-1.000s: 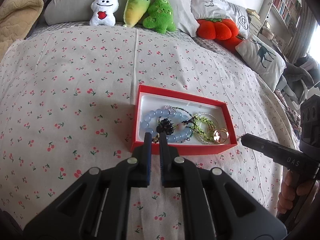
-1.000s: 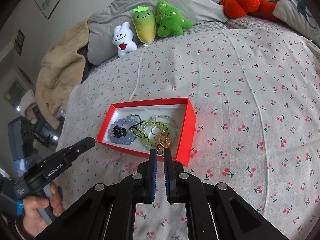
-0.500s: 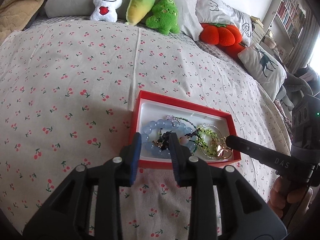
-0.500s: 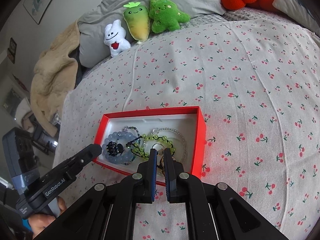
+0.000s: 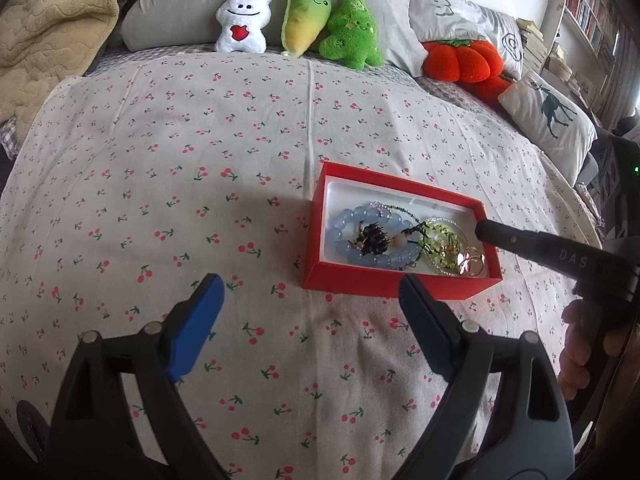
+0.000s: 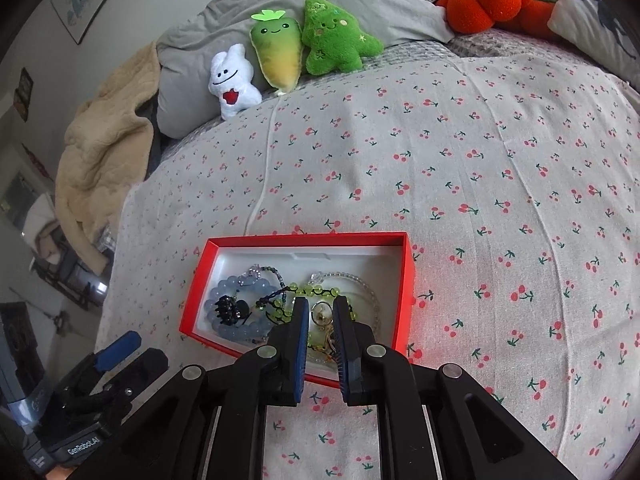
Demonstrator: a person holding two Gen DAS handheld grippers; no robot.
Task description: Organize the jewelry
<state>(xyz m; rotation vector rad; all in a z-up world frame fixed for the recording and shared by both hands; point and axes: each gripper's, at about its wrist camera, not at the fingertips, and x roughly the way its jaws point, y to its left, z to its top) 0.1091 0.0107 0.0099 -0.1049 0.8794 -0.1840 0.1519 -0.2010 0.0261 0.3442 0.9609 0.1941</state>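
In the left wrist view, the left gripper (image 5: 310, 292) fills the lower part of the frame with its jaws spread wide, holding nothing; its blue pads (image 5: 196, 322) hover over bare cherry-print bedsheet (image 5: 160, 184), and the right pad's tip sits just in front of the near wall of the red box (image 5: 384, 284). Open sheet lies all along the left half of that frame. The box sits right of centre, its near wall facing the camera.

In the right wrist view, the right gripper (image 6: 321, 334) reaches over the box's near edge at lower centre, jaws parted by a narrow gap. Between the fingertips (image 6: 301, 312) lies a small gold ring (image 6: 320, 312) and a tangle of the green bead bracelet (image 6: 316, 292); whether the pads touch them cannot be told. Wide bare sheet opens to the right of the box in this frame.

Inside the box, a pale blue bead bracelet (image 5: 360, 236) circles a black spiky clip (image 5: 372, 238) at the left end, and the green beads and gold pieces crowd the right end.

Further back, at the top of both frames, a white plush (image 5: 242, 24), a yellow-green plush (image 5: 306, 20) and a green tree plush (image 5: 352, 32) lean on a grey pillow (image 5: 180, 8). An orange pumpkin cushion (image 5: 460, 60) sits upper right, a beige blanket (image 5: 52, 28) upper left.
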